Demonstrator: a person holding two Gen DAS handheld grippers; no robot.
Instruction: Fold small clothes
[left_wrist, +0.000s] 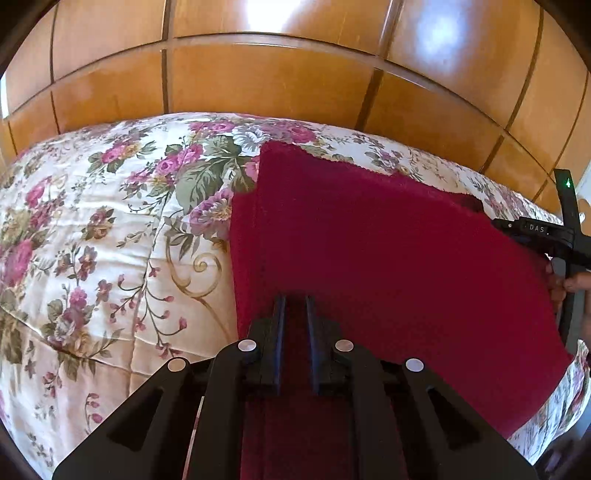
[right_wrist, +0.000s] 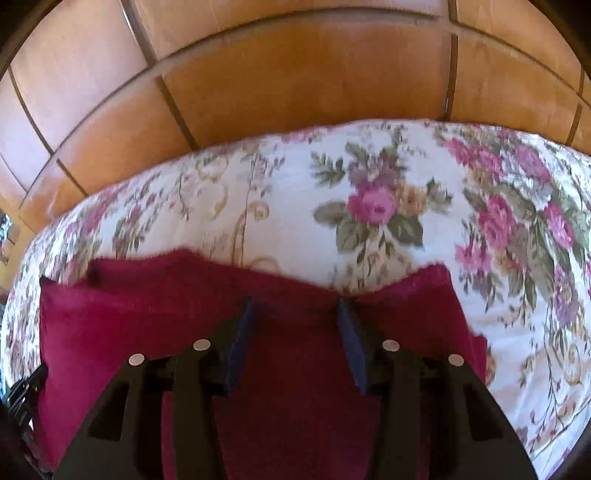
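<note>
A dark red cloth (left_wrist: 369, 251) lies spread on a floral bedspread (left_wrist: 110, 221). My left gripper (left_wrist: 295, 301) is shut on the cloth's near edge, with red fabric pinched between its narrow jaws. In the right wrist view the same red cloth (right_wrist: 288, 369) lies under my right gripper (right_wrist: 295, 306), whose jaws stand wide apart over the cloth's far edge, holding nothing. The right gripper also shows at the right edge of the left wrist view (left_wrist: 532, 232), at the cloth's far right side.
The bedspread (right_wrist: 406, 206) covers a bed that ends against a wooden panelled wardrobe (left_wrist: 277, 74). The wardrobe (right_wrist: 295, 92) fills the background in both views. The bed's edge curves down at the left and right.
</note>
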